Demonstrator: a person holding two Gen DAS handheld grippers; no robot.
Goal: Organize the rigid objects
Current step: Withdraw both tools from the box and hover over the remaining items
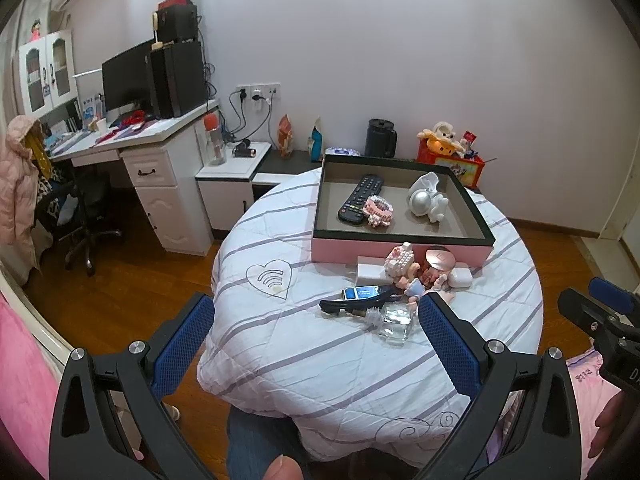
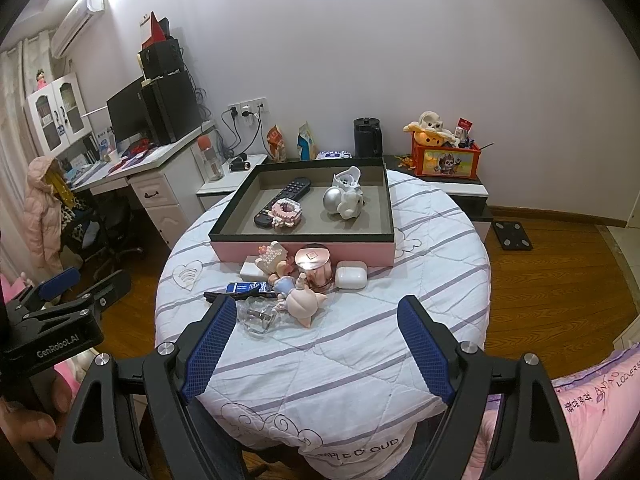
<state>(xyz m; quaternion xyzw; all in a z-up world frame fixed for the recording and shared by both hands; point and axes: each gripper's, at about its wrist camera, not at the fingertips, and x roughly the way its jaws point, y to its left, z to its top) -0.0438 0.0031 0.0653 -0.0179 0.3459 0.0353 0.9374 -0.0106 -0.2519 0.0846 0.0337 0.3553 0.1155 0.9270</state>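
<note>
Both wide open and empty: left gripper (image 1: 316,344) and right gripper (image 2: 316,344), held back over the near edge of the quilted round table (image 2: 360,360). Ahead, a tangled heap just before the pink tray (image 2: 304,254): glass bottle (image 2: 256,318), pig-headed doll (image 2: 298,300), earbud case (image 2: 351,275), rose-capped jar (image 2: 315,266). Already in the tray: remote (image 2: 282,202), astronaut figure (image 2: 346,198). Likely risks: bottle slipping between the pads, neighbours dragged along, doll rolling off.

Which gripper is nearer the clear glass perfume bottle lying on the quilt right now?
Right, by a little. The right gripper has the clear glass perfume bottle just beyond its left finger. The left gripper sits back, with the bottle ahead beside its right finger. Both are open.
</note>
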